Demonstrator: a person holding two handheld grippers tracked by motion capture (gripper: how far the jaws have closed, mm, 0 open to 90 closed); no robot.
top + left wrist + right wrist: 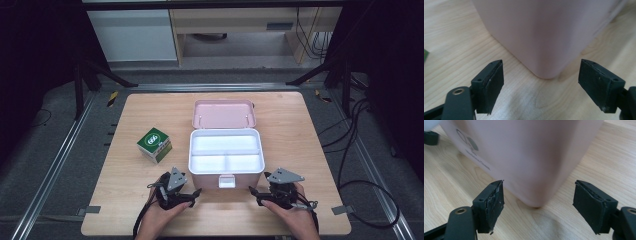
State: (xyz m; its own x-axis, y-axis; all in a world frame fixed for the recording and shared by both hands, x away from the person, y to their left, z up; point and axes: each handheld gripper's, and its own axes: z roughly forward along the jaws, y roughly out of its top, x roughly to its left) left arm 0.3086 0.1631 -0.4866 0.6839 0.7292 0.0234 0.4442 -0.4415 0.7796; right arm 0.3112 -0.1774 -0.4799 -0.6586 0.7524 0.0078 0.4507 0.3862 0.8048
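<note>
Here, open pink box [226,150] between claws.

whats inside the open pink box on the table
The pink box holds a white tray with one long compartment at the back and two at the front, all looking empty. Whatever lies under the tray is covered. The lid stands open behind.
</note>
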